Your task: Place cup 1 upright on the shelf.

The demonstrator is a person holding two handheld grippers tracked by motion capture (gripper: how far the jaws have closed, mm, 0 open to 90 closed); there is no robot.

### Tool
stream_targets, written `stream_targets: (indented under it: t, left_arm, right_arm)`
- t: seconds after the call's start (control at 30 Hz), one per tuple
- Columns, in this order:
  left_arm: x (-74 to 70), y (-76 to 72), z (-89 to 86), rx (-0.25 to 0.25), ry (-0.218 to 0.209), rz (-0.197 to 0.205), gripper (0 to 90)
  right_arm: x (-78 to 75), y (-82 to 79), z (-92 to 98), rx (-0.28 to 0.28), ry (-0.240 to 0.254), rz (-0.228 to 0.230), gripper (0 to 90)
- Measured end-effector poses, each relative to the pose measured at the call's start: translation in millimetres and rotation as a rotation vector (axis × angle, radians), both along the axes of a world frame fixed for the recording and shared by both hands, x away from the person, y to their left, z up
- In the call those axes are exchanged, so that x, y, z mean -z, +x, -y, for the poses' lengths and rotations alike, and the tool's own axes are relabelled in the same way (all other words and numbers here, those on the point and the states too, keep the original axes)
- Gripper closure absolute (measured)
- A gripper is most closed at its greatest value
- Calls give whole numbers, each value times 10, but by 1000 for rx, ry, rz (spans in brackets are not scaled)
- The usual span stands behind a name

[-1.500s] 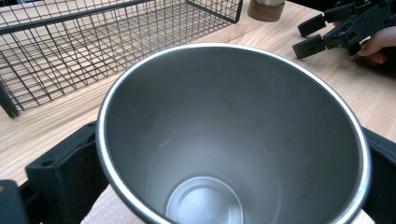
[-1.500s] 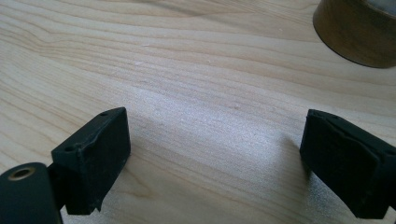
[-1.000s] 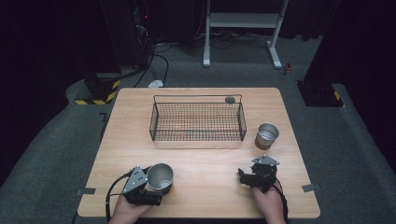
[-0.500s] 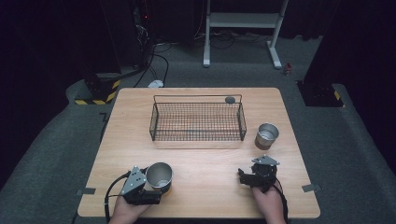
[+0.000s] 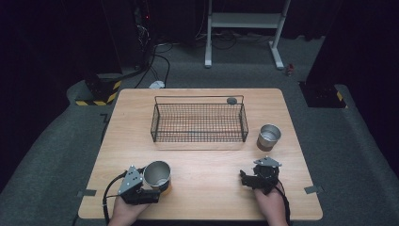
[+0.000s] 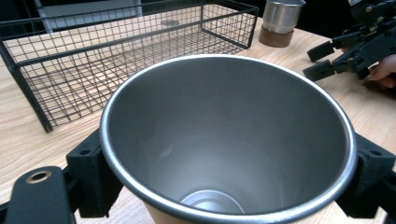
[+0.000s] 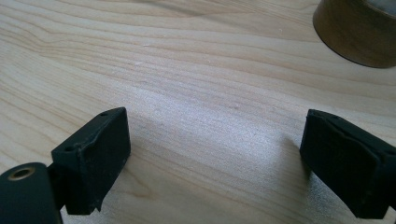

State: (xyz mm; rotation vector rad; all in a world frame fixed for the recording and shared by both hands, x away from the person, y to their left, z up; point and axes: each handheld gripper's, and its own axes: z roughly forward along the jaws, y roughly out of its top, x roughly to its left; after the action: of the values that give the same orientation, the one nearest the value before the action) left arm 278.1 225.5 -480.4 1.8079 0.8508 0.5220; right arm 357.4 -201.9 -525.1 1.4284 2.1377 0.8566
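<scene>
A steel cup with a brown base stands near the table's front left; in the left gripper view I look straight down into the cup. My left gripper is shut on it, with one black jaw pressed against each side of the wall. My right gripper rests low over the table at the front right, pointing left, open with bare wood between its fingers. It also appears far off in the left gripper view as the right gripper.
A black wire basket sits in the middle of the wooden table. A second steel cup stands to its right, beyond my right gripper. A small dark round thing lies by the basket's far rim.
</scene>
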Motion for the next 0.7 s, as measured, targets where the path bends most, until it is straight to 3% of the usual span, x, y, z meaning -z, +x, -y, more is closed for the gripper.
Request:
stream_targets:
  t: [0.23, 0.7]
  left_arm:
    - [9, 41, -24, -14, -25, -15, 137]
    - [-19, 109, -44, -26, -29, -8, 137]
  right_arm:
    - [0, 1, 2, -2, -1, 1, 84]
    - [0, 1, 2, -2, -1, 1, 84]
